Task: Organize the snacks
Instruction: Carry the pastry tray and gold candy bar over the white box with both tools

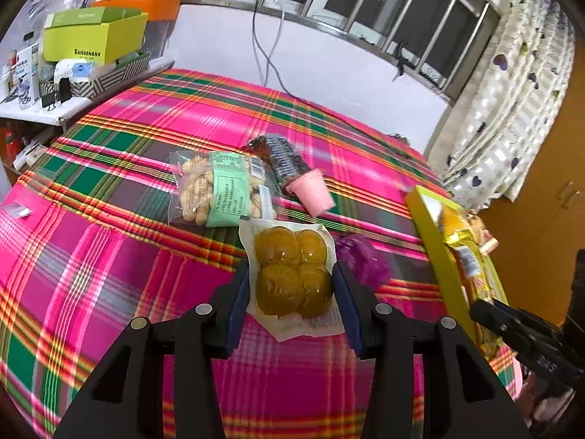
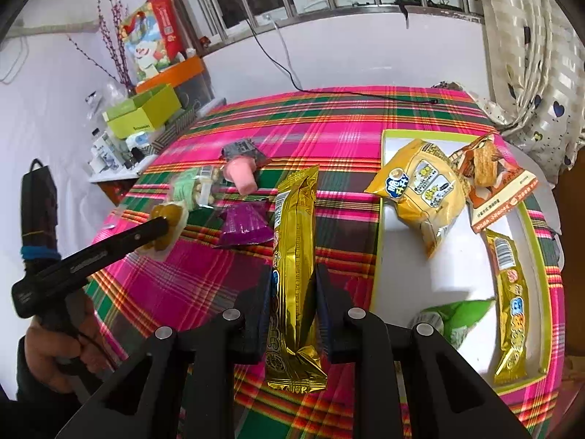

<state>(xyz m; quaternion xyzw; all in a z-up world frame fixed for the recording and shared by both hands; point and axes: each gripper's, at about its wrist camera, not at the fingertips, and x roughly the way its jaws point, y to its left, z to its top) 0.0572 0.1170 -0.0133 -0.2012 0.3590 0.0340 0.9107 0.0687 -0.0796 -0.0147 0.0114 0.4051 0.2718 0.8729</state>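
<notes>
My left gripper (image 1: 291,278) is shut on a clear pack of olive-green round snacks (image 1: 292,274) and holds it above the plaid table; the pack also shows in the right wrist view (image 2: 168,219). My right gripper (image 2: 293,285) is shut on a long gold snack bar (image 2: 294,263), held just left of the white tray with a lime rim (image 2: 457,278). The tray holds a yellow bag (image 2: 420,190), an orange-white packet (image 2: 493,179), another gold bar (image 2: 510,300) and a green bag (image 2: 457,316).
On the pink plaid cloth (image 1: 109,256) lie a peanut bag (image 1: 219,190), a pink cup (image 1: 314,190), a dark packet (image 1: 281,157) and a purple packet (image 2: 245,223). A cluttered shelf with a lime box (image 1: 91,36) stands at the far left. A curtain (image 1: 512,109) hangs right.
</notes>
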